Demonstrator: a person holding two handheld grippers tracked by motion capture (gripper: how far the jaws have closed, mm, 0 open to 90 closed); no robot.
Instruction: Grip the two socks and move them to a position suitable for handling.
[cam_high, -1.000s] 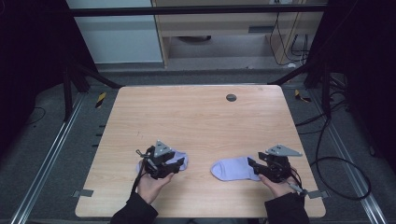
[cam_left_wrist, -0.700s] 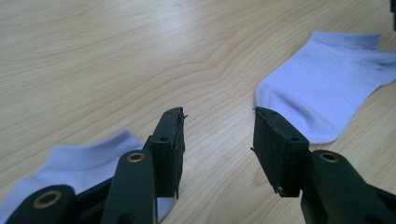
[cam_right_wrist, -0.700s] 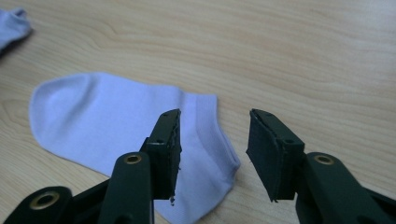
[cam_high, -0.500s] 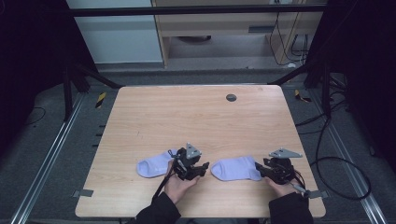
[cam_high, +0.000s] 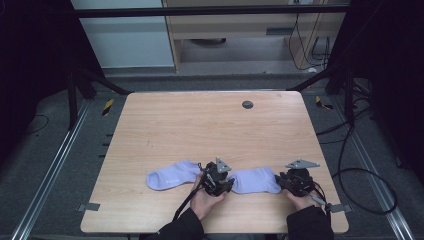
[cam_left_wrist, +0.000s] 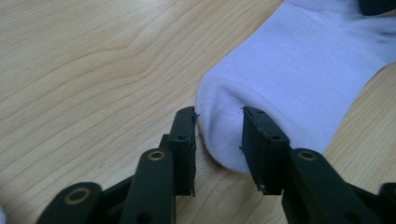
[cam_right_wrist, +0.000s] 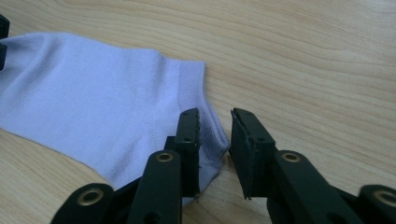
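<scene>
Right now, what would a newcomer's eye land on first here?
Two pale lilac socks on the near half of the wooden table. The right sock lies between both grippers: the left gripper straddles its toe, the right gripper its cuff corner, jaws just closing. The left sock lies free.

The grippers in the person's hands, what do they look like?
Both are black. The left gripper and right gripper each carry a grey three-cornered plate on top and trail a black cable. Up close, their jaws are flat black bars with brass-ringed pivot holes. The person wears dark sleeves.
</scene>
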